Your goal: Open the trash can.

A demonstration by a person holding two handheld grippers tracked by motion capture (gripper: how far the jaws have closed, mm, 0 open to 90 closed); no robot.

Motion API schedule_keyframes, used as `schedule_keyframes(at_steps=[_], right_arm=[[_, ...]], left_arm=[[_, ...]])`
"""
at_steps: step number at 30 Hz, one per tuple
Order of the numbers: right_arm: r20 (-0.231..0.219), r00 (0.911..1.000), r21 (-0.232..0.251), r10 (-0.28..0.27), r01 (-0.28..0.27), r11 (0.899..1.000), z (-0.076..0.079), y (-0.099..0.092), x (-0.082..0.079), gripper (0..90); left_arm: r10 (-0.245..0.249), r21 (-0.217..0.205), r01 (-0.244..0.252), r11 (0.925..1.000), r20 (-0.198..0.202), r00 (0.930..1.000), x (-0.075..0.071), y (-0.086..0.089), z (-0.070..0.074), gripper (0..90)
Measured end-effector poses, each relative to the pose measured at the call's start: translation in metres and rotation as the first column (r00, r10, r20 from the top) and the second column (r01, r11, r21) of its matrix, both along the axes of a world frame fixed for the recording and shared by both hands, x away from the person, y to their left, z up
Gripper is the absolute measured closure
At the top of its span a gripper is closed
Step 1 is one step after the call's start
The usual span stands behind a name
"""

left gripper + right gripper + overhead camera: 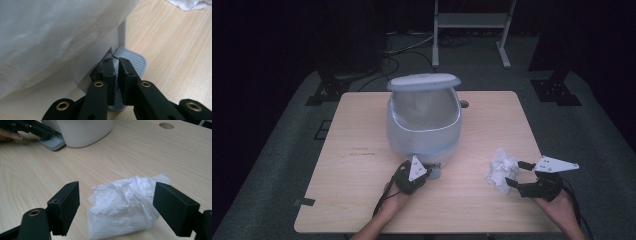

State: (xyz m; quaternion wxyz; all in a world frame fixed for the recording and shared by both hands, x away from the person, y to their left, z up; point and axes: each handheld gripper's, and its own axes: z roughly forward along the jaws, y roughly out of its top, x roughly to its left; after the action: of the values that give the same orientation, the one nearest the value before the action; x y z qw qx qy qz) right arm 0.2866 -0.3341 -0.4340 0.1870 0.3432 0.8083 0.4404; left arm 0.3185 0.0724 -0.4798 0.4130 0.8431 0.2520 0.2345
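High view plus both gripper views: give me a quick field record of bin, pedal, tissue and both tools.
bin: white pedal bin at table centre, lid raised
pedal: grey foot pedal at the bin's base, left tool on it
left tool: jaws shut, tips pressing on the pedal
tissue: crumpled white wad on the table, right of the bin
right tool: jaws open, one on each side of the tissue, not touching it
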Motion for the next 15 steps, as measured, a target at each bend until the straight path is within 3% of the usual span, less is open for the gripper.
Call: schedule_keyframes(at_steps=[4, 15], right_arm=[[-0.011, 0.9998, -0.043, 0.015, -0.015, 0.999, 0.0, 0.006, 0.011, 20.3], [-0.043, 0.9991, -0.081, 0.002, -0.006, 0.997, -0.01, 0.012, 0.03, 23.7]], left_arm=[[0.0, 0.004, 0.0, 1.0, -0.019, 0.9998, 0.002, -0.001, -0.001, 86.5], [0.001, -0.001, -0.001, 1.0, -0.026, 0.9997, 0.002, -0.001, -0.001, 86.3]])
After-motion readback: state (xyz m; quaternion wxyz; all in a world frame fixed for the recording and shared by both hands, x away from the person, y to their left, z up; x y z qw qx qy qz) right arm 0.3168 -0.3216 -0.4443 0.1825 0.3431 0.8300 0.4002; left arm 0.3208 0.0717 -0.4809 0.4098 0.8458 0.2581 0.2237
